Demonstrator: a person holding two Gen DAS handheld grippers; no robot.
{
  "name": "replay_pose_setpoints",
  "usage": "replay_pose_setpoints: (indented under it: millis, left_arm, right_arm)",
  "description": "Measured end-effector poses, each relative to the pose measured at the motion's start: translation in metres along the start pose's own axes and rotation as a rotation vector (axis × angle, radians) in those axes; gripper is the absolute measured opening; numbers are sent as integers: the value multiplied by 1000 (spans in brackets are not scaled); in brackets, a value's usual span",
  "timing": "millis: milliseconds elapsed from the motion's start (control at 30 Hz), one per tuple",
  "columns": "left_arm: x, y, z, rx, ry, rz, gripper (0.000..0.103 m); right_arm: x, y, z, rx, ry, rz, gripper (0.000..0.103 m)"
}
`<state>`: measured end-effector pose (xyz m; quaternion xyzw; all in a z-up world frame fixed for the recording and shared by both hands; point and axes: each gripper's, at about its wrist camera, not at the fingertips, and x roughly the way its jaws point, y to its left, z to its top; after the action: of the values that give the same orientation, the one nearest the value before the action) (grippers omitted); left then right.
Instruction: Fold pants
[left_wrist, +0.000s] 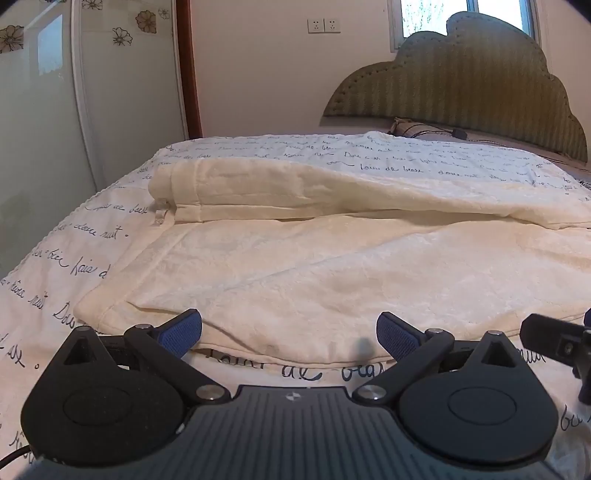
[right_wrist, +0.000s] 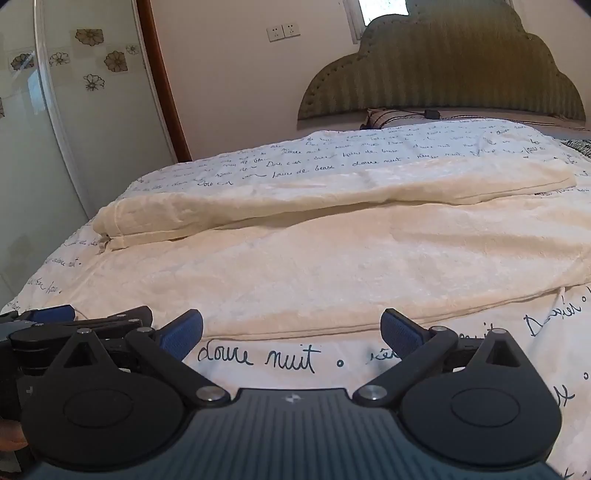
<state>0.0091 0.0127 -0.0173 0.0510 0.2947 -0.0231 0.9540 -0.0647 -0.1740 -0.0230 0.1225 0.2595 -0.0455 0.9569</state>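
Cream pants (left_wrist: 295, 254) lie spread flat on the bed, with one leg laid over along the far side (left_wrist: 258, 192). They also show in the right wrist view (right_wrist: 332, 258). My left gripper (left_wrist: 289, 332) is open and empty, low over the near hem of the pants. My right gripper (right_wrist: 291, 332) is open and empty, just short of the pants' near edge. The right gripper's tip shows at the right edge of the left wrist view (left_wrist: 554, 339). The left gripper shows at the left of the right wrist view (right_wrist: 55, 325).
The bed has a white cover with dark handwriting print (right_wrist: 258, 358). A green padded headboard (left_wrist: 461, 85) and a pillow (left_wrist: 417, 129) are at the far end. A glass partition (left_wrist: 37, 147) and a wooden door frame (left_wrist: 188, 66) stand to the left.
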Motion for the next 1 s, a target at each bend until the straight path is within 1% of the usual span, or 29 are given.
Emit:
replay_pose_setpoints:
  millis: [233,600,733,800,867,1000]
  left_arm:
    - [10,3,-7,-9,9,8,103]
    - [21,9,-15,-34,39,8,103]
    - [24,13,-18,-71,57,-4,103]
    - [25,18,-19,-112,67,-21,103]
    - [26,21,-20,-133,70,-36,103]
    - [25,18,-21,-125,67,-29,103]
  right_arm:
    - [5,5,-9,-30,-5,-19,103]
    - [24,-5,-24,-15,42,-22,103]
    - [26,-3,-26,-31,47,-28,103]
    - [27,-3,-27,-37,48,-30,103]
    - [29,-4,-28,-38,54,-31,103]
    - [29,-5,-29,-33,49,-28,103]
